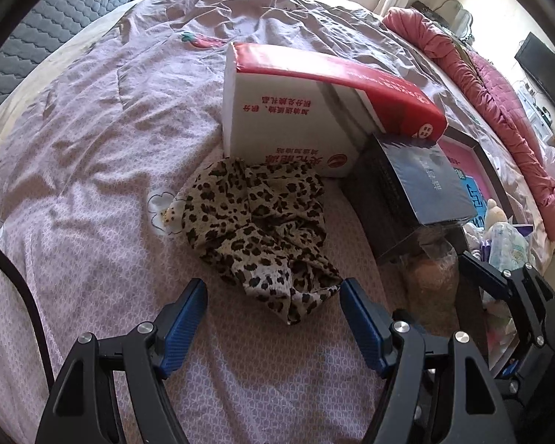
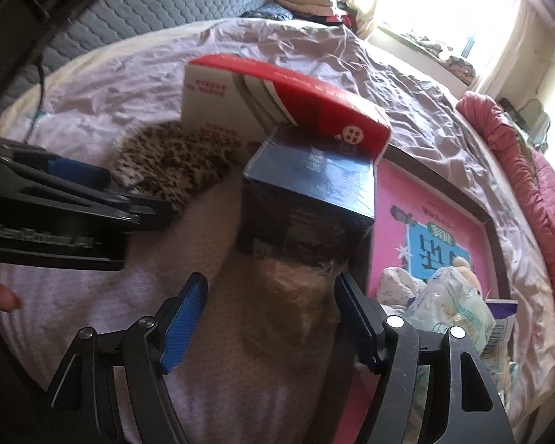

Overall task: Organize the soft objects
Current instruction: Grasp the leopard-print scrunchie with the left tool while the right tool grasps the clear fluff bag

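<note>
**Some soft things put away, two left on the bed**

While soft toys (image 2: 399, 281) are already seen in the pink box (image 2: 392, 192), a spotted cloth (image 1: 262, 229) is left loose on the bed (image 1: 92, 148). Left fingers (image 1: 194, 305) are held wide above it. Right fingers (image 2: 194, 298) are spread around a brown soft thing (image 2: 288, 307), not pressed.

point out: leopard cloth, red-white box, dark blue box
leopard cloth (image 1: 255, 222), left wrist view, middle of the crumpled heap
red-white box (image 1: 277, 118), left wrist view, white front face
dark blue box (image 2: 314, 185), right wrist view, glossy top face

Leopard-print cloth (image 1: 262, 229) crumpled on pink bedsheet (image 1: 92, 148), touching red-white box (image 1: 296, 111); tan furry bundle (image 2: 292, 307) beneath dark box (image 2: 310, 188).
</note>
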The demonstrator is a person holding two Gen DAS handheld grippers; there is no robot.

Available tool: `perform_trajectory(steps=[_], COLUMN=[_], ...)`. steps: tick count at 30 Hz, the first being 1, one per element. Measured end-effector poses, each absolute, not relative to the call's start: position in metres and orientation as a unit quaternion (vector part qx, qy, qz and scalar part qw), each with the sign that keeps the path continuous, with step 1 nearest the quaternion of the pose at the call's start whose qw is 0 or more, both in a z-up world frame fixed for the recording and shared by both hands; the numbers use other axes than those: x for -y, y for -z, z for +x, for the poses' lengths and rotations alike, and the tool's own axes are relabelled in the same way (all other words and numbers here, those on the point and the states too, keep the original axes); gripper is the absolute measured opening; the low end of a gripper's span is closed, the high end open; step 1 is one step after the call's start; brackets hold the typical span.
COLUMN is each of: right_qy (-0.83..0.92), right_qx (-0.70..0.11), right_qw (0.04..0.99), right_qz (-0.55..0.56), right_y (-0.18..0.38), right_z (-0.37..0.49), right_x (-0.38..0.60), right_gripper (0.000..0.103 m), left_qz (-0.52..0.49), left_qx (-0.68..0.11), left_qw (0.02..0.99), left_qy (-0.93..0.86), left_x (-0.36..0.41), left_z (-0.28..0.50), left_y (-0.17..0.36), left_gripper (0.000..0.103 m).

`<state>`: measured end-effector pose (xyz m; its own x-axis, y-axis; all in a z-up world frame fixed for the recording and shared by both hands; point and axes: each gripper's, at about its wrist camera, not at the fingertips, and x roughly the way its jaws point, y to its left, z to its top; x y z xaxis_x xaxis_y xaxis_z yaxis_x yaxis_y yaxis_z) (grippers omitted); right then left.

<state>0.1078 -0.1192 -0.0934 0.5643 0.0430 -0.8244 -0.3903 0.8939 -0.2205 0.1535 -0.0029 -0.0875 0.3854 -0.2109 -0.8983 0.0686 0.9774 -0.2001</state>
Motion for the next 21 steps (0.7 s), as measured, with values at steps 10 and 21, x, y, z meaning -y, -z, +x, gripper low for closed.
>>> perform_trajectory(steps=[10,21], right_qy=[-0.119,-0.194], right_qx=[-0.445,-0.459], right_qw=[0.857,0.864], right_qz=[-0.232,-0.07], right_y=[0.104,0.09], right_z=[0.116,0.119], right_x=[0.117,0.142], right_gripper=[0.054,0.052], left_qz=[-0.066,-0.059], left_qx=[-0.55,-0.549], left_qw=[0.828,0.829], left_qy=[0.089,0.085], left_x=[0.006,0.008], left_z=[0.162,0.177], left_y=[0.092,0.101], left_gripper=[0.073,0.073])
